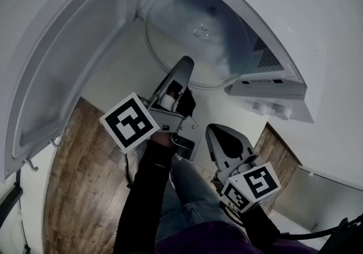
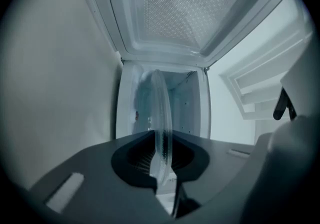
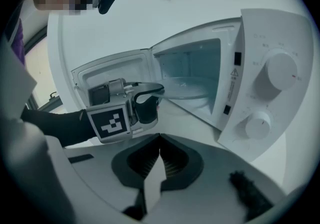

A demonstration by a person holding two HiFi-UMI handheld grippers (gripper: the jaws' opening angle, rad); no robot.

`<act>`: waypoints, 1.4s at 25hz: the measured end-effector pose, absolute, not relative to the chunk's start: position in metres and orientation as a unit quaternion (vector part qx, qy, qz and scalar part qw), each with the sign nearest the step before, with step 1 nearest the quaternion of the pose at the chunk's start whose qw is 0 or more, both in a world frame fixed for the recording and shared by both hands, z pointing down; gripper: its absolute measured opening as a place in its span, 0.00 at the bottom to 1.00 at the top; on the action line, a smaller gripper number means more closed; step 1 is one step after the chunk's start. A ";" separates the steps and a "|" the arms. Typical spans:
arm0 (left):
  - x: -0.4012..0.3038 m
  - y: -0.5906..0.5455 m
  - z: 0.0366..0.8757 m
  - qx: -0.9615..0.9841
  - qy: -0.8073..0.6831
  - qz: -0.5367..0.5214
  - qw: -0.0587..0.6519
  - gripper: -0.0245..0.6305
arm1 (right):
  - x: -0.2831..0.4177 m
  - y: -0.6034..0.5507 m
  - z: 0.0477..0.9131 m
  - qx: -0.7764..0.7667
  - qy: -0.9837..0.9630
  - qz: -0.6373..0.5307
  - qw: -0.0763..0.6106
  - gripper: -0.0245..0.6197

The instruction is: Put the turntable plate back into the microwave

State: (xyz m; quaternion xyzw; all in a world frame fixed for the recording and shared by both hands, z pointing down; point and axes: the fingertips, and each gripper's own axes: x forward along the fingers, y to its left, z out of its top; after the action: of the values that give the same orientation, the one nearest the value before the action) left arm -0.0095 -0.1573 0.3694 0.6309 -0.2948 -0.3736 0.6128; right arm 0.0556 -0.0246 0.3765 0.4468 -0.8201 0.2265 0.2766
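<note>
At the microwave [image 1: 272, 88] mouth, left gripper [image 1: 184, 66] pinches the turntable plate [image 1: 198, 26] by its six-o'clock rim, halfway in. Right gripper [image 1: 219, 132] sits at five o'clock, jaws pressed together, empty. Next up, I'd guess: slide deeper, seat it flat.

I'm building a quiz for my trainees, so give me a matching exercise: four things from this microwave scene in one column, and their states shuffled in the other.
1. turntable plate
2. left claw
3. right claw
4. microwave door

A. shut, nothing in it
B. swung open
C. partly inside the cavity
D. clamped on a glass rim

Pairs: 1-C, 2-D, 3-A, 4-B
</note>
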 end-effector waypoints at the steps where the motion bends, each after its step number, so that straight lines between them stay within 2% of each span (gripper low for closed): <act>1: -0.009 -0.161 0.370 0.633 -0.295 -0.370 0.613 0.11 | 0.055 -0.028 0.377 0.449 -0.820 0.226 0.275 0.05; 35: 0.012 -0.229 0.379 0.646 -0.291 -0.341 0.618 0.13 | 0.064 -0.088 0.380 0.484 -0.807 0.196 0.274 0.05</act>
State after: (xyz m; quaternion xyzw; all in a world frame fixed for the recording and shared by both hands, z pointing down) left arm 0.0123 -0.2288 0.3792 0.6461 -0.2911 -0.3405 0.6179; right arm 0.0641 -0.0877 0.3795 0.4843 -0.8073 0.1961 0.2744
